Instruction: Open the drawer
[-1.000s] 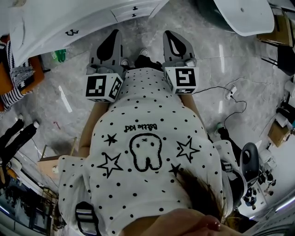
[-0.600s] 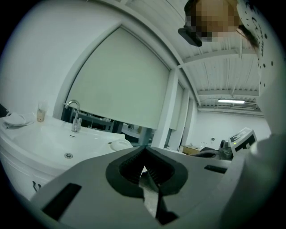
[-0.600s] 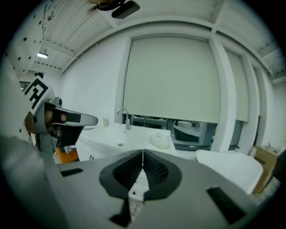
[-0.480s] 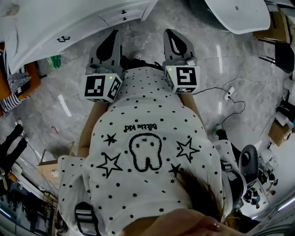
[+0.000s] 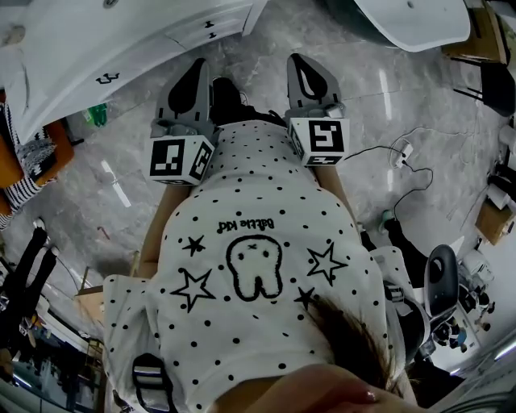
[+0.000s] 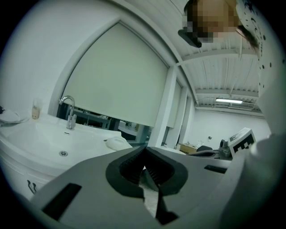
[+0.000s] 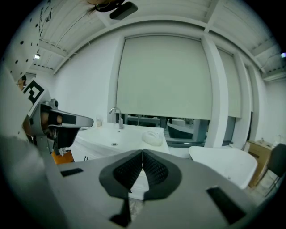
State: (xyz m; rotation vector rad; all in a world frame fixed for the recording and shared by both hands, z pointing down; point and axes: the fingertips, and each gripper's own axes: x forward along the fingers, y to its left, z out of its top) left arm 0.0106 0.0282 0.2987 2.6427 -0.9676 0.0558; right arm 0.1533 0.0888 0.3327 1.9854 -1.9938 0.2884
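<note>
The white vanity cabinet [image 5: 121,48] stands at the upper left of the head view. Its drawer fronts carry small dark handles [image 5: 209,25] and look closed. Both grippers are held side by side in front of the person's dotted shirt, pointing toward the floor ahead and short of the cabinet. My left gripper [image 5: 197,68] [image 6: 144,151] is shut with nothing between its jaws. My right gripper [image 5: 302,66] [image 7: 142,154] is also shut and empty. The right gripper view shows the vanity [image 7: 111,141] ahead, with one dark handle [image 7: 86,158] on its front.
A basin with a chrome faucet [image 6: 68,112] tops the vanity. A white bathtub [image 5: 411,20] stands at the upper right. A cable and plug [image 5: 403,153] lie on the marble floor to the right. A dark shoe [image 5: 227,98] shows between the grippers.
The vanity has slid left and slightly down in the head view as the person steps. A dark shoe has come forward between the grippers. Both grippers keep their place and stay shut.
</note>
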